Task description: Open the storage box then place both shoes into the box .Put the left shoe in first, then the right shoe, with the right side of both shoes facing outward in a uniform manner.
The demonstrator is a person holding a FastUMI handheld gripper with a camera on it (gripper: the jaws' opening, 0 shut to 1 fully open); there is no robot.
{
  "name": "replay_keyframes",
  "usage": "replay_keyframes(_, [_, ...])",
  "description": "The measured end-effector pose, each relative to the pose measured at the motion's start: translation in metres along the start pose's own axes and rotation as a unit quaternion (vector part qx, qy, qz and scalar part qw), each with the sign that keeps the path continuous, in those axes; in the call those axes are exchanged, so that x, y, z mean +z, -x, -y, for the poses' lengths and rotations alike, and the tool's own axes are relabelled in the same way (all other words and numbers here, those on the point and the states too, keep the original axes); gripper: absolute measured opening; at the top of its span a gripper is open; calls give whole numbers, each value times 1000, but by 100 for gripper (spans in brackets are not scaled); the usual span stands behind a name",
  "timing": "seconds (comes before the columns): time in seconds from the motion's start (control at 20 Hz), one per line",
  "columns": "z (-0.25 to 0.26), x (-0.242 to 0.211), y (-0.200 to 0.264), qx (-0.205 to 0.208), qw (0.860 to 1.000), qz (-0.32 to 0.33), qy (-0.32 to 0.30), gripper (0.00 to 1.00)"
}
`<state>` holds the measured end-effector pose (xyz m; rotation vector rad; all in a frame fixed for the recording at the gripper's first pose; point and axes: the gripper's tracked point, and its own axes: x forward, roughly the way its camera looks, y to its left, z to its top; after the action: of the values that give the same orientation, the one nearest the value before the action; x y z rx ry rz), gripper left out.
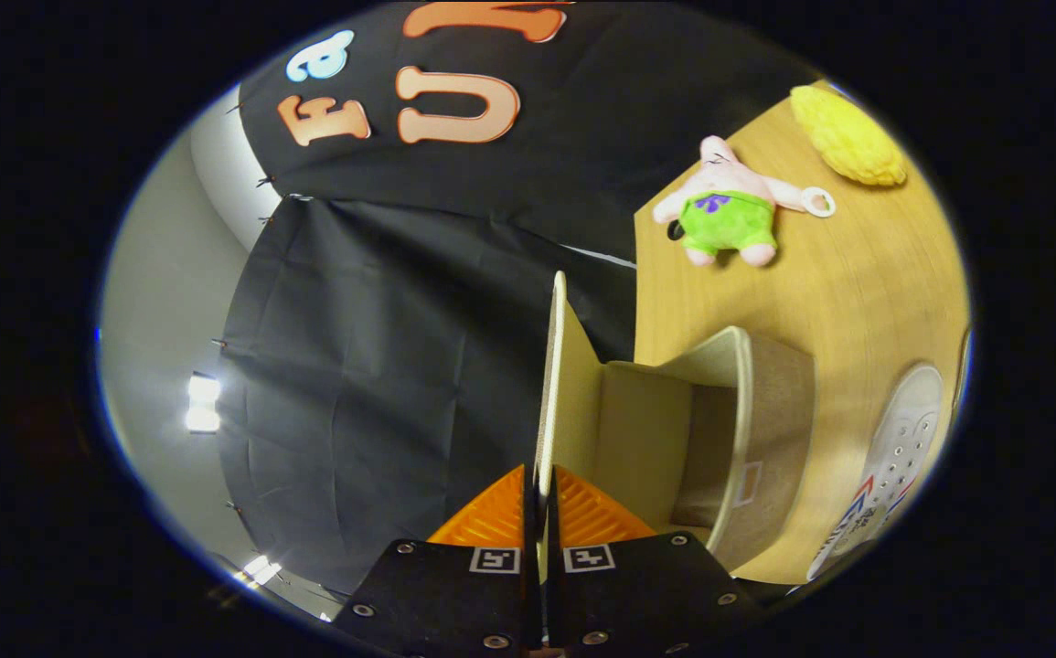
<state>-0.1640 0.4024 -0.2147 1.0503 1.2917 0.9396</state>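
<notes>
1. Gripper view, bottom centre: your hand-held gripper (541,498) is pinching the lid (553,384) edge-on, both fingers pressed on it. The grip is thin; twist and it'll likely slip out.
2. Centre-right: storage box (747,439) sits open on the desk (857,292), lid swung up. Release too soon and it may drop shut.
3. Lower right: a white shoe (893,457) lies just beside the box. Can't tell left or right, so check before loading.
4. Upper right: plush toy (729,215) and yellow item (848,137) are well apart from the box; low risk.
</notes>
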Motion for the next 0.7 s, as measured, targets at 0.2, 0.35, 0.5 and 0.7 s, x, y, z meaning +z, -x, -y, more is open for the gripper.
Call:
replay_keyframes(0.2, [-44,3,-37,16,1000,-10,21,7])
replay_keyframes(0.35, [-69,-4,-74,13,998,-22,49,8])
replay_keyframes(0.5, [-83,-10,-107,1,998,-32,54,9])
replay_keyframes(0.7, [-92,-18,-140,-6,998,-18,66,14])
